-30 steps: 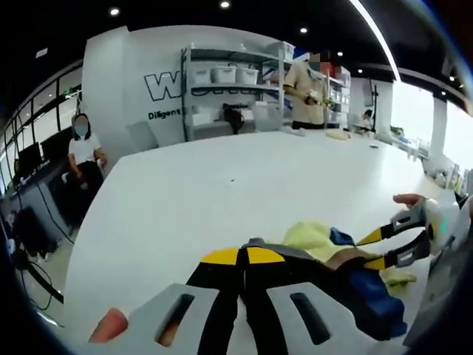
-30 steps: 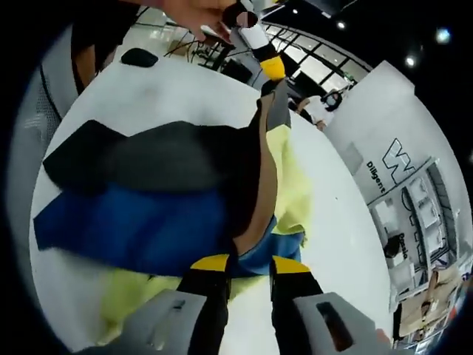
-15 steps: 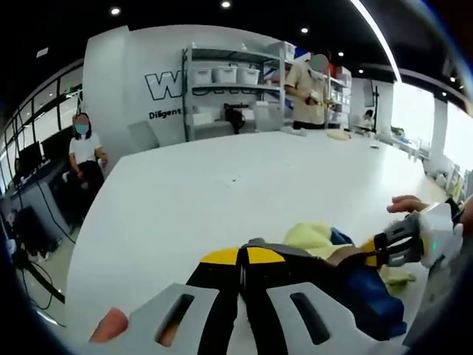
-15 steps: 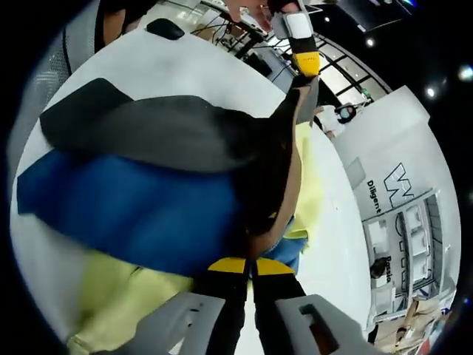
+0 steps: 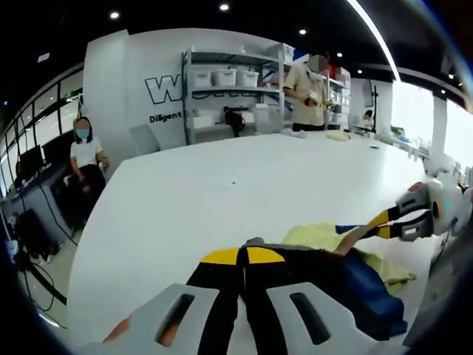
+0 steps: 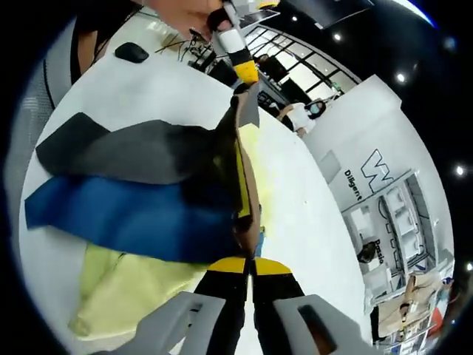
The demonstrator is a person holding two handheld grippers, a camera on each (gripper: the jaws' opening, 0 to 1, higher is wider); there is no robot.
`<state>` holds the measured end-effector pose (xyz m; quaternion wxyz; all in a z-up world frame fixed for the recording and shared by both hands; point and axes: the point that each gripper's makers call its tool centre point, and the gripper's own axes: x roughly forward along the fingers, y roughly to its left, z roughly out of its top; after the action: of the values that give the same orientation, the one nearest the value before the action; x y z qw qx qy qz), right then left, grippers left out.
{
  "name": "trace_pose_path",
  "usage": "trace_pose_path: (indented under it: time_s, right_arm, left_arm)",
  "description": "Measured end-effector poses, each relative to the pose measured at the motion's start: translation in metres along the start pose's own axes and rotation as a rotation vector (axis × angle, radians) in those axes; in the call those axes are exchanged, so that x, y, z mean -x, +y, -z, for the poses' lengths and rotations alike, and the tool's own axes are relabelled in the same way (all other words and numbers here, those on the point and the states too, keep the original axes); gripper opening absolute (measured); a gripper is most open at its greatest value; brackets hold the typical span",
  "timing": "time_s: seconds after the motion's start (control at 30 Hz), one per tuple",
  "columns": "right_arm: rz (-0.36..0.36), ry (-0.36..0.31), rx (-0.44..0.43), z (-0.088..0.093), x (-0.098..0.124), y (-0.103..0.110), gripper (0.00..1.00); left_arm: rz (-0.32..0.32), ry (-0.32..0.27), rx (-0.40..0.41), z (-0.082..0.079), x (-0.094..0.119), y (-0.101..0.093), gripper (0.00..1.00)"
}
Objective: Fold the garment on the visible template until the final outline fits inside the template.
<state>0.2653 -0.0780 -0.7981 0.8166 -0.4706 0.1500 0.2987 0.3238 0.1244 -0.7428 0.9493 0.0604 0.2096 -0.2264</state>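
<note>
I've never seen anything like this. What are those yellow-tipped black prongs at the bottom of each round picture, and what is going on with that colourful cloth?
No robot here: a person holds a two-pronged grasping tool in each hand, and a fisheye camera rides on each one, looking along its prongs. So one picture is the left gripper view, the other the right gripper view.

The left tool is shut on the garment, a piece of clothing in grey, blue and pale yellow lying on a big white table. The right tool is shut on another edge of the garment. Each tool also appears in the other's picture, gripping the cloth, which runs between them.

In the left gripper view, shelves and people stand beyond the table.
</note>
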Motion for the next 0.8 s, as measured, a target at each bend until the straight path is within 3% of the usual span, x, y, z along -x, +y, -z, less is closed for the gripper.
trace_pose_path:
  time_s: [0.3, 0.6, 0.8]
  right_arm:
    - [0.136, -0.017, -0.04, -0.007, 0.033, -0.038, 0.0]
    - [0.289, -0.028, -0.025, -0.017, 0.067, -0.085, 0.0]
    - [0.349, -0.033, -0.014, -0.02, 0.077, -0.107, 0.0]
  left_arm:
    - [-0.011, -0.055, 0.016, -0.013, 0.012, -0.004, 0.02]
    - [-0.019, -0.148, 0.005, -0.042, 0.027, -0.018, 0.02]
    - [-0.011, -0.186, -0.008, -0.06, 0.032, -0.026, 0.02]
